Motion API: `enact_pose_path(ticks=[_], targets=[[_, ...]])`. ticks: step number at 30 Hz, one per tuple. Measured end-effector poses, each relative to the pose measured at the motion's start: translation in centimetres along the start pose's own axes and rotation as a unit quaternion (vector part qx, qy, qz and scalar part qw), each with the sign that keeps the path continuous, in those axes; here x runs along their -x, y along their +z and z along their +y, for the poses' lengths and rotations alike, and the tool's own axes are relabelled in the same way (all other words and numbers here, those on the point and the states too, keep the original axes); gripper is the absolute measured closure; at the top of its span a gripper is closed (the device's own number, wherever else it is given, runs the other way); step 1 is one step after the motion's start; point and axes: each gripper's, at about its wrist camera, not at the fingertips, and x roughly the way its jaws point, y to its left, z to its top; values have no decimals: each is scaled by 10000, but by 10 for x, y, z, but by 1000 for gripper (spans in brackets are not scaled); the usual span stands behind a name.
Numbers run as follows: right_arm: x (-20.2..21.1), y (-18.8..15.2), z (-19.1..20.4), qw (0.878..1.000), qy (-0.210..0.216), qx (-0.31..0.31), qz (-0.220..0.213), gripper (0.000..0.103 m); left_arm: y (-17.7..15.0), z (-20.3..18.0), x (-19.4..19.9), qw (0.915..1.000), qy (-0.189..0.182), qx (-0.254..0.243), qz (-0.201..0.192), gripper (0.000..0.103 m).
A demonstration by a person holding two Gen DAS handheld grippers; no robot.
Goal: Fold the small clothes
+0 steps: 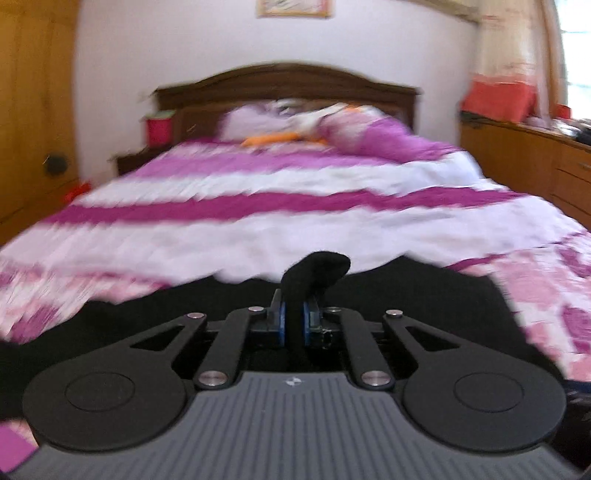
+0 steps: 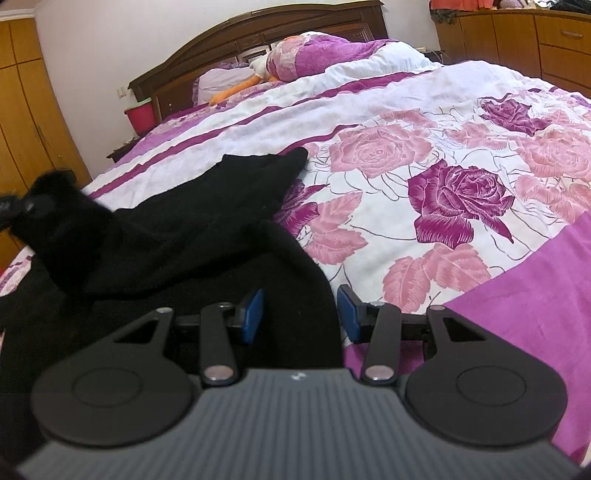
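A black garment (image 2: pixel 207 221) lies spread on the floral bedspread (image 2: pixel 424 147). My left gripper (image 1: pixel 294 317) is shut on a bunched fold of it, and the cloth (image 1: pixel 317 269) sticks up past the blue pads. In the right wrist view that lifted corner (image 2: pixel 62 221) shows blurred at the far left. My right gripper (image 2: pixel 300 314) sits at the near edge of the garment. A strip of the black cloth fills the gap from one blue pad (image 2: pixel 255 314) to the other, so the gripper is shut on it.
The bed has a dark wooden headboard (image 2: pixel 258 29), with pillows and an orange soft toy (image 2: pixel 236 90) at its far end. A red bucket (image 2: pixel 140 116) stands beside the headboard. Wooden wardrobes (image 2: pixel 22 110) stand to the left and a dresser (image 2: pixel 535 44) to the right.
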Motion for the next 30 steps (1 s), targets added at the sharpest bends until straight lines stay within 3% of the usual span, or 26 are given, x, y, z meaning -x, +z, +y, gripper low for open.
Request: enact_pose_path(ticks=[6, 10, 13, 15, 16, 22, 25, 30], targets=[[-2, 2, 7, 9997, -129, 179, 67, 57, -35, 60, -21, 9958, 242, 594, 648, 92], [-1, 4, 11, 9991, -200, 342, 142, 57, -52, 79, -21, 9937, 275, 788, 748, 89], [2, 10, 11, 9987, -178, 388, 275, 56, -54, 91, -14, 9931, 124, 933, 704, 70], [8, 17, 9, 9990, -89, 284, 324, 56, -54, 98, -6, 9924, 74, 1070, 606, 51], [11, 21, 9, 9992, -45, 252, 309, 56, -53, 101, 0, 9919, 55, 1139, 554, 49], [9, 48, 13, 9991, -25, 406, 119, 56, -43, 105, 1, 9904, -272, 1298, 397, 44], [-9, 63, 16, 9991, -6, 415, 84, 56, -40, 102, -19, 9899, -397, 1267, 499, 44], [-59, 86, 19, 9994, -114, 308, 148, 56, -43, 101, -52, 9881, -278, 1323, 740, 44]])
